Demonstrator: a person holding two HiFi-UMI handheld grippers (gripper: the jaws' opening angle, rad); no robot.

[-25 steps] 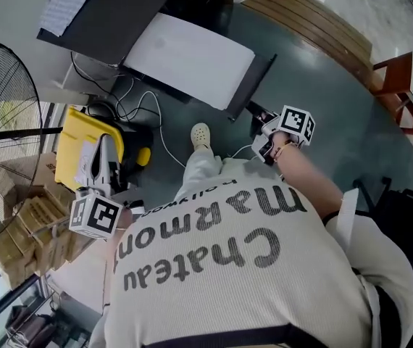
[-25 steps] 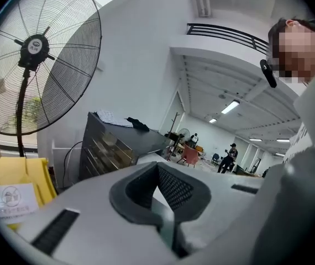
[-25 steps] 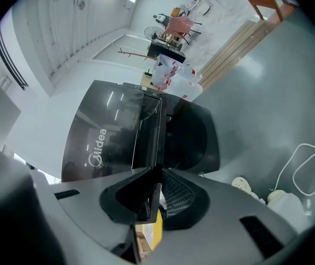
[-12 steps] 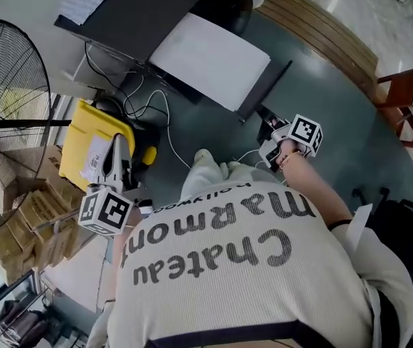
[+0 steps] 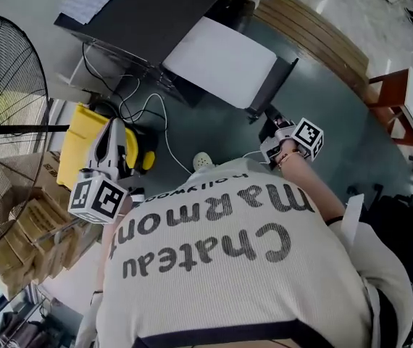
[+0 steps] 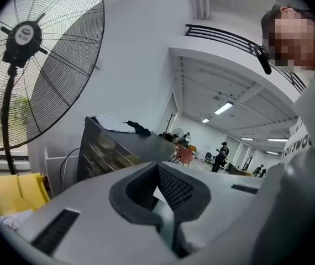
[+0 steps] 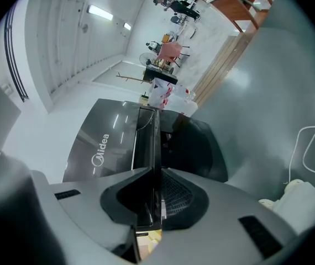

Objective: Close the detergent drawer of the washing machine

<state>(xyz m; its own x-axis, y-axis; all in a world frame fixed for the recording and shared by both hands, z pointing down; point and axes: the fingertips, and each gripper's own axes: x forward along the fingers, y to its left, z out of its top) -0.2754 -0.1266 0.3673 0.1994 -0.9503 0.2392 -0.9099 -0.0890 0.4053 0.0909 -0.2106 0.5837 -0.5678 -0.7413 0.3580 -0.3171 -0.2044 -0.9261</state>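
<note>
Right tongs (image 7: 153, 176) are clamping on the thin dark edge of the detergent drawer (image 7: 146, 137), which is standing out from the washing machine (image 7: 99, 145). Left tongs (image 6: 160, 182) are hanging closed together, empty, near the fan (image 6: 41, 65).

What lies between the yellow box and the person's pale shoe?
A white cable and a small yellow object, on the grey floor; the head view shows them.

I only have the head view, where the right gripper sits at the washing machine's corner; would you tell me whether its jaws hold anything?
Observer: In its own view the right gripper has its jaws shut on a thin dark panel, seen edge-on.
Operator: Is the machine's brand readable?
Observer: Yes, the washing machine shows "Midea" on its dark grey face.
Operator: And the left gripper?
Observer: Shut, nothing between its jaws.
</note>
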